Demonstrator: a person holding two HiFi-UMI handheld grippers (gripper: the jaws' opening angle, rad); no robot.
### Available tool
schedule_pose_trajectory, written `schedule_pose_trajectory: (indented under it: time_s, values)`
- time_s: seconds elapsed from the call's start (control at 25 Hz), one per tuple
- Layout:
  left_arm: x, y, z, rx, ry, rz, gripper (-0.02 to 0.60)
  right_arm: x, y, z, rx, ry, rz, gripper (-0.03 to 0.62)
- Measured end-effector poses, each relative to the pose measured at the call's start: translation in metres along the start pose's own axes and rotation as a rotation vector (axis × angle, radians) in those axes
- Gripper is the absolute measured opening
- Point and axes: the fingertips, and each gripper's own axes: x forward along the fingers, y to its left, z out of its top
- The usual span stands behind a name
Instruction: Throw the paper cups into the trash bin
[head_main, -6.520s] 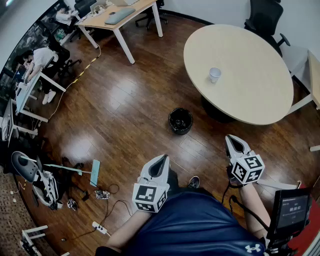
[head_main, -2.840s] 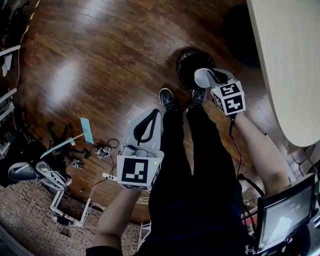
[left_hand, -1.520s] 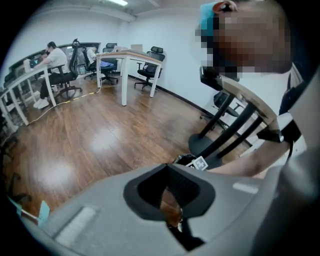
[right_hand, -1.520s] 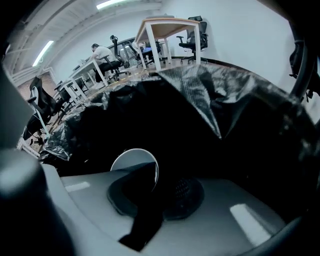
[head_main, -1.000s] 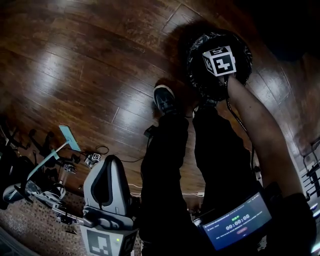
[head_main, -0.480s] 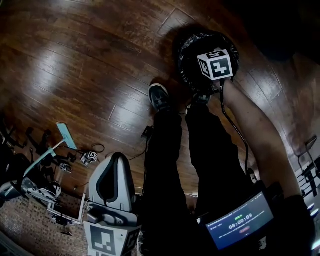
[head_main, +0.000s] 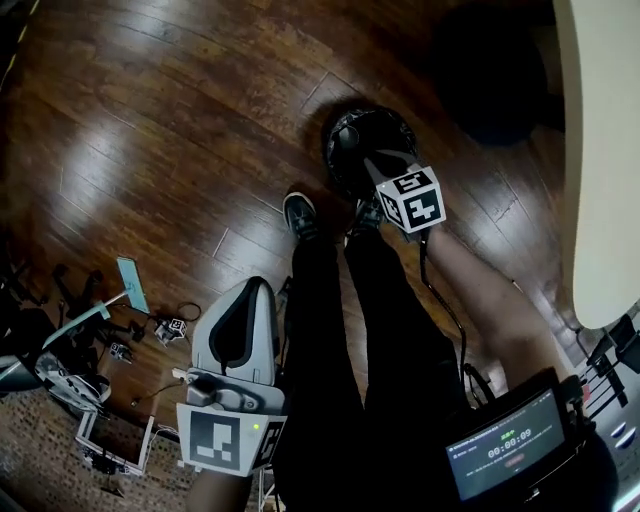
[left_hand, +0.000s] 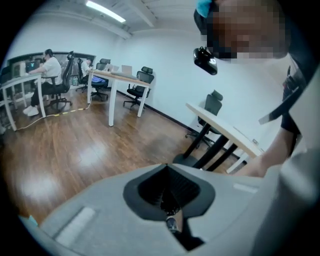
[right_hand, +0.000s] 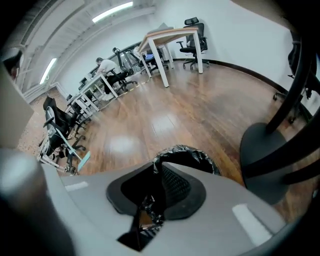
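Observation:
The black trash bin (head_main: 352, 140) with its crinkled liner stands on the wood floor just ahead of the person's shoes; its rim (right_hand: 200, 156) shows past the right jaws. My right gripper (head_main: 372, 160) hangs over the bin's near edge, pointing down. In the right gripper view, its jaws (right_hand: 155, 165) have just been closing, and the tips now meet with nothing between them. No paper cup can be made out for certain in any view. My left gripper (head_main: 260, 290) is held low at the left, shut and empty (left_hand: 167, 167).
The round table's edge (head_main: 605, 150) runs down the right, with its dark base (head_main: 490, 70) beyond the bin. The person's shoe (head_main: 298, 213) and legs stand between the grippers. Cables and gear (head_main: 120, 320) clutter the floor at the lower left. Desks and seated people line the far wall (left_hand: 45, 75).
The right gripper has lifted off the bin's mouth and drawn back toward the person. The left gripper has also risen. The cup it held 2.8 s ago is gone from the right jaws.

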Motion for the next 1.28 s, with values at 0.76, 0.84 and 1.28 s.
schedule_pose_trajectory:
  time_s: [0.76, 0.84, 1.28]
  values:
    - [-0.149, -0.067, 0.078, 0.139, -0.16, 0.078, 0.003, -0.312, 0.108, 0.115, -0.022, -0.356, 0.037, 0.044]
    - [-0.158, -0.069, 0.074, 0.151, -0.162, 0.048, 0.003, -0.342, 0.115, 0.114, 0.01, -0.413, 0.01, 0.04]
    - [-0.248, -0.083, -0.001, 0.231, -0.216, -0.183, 0.003, -0.452, 0.196, 0.035, 0.12, -0.638, -0.18, 0.037]
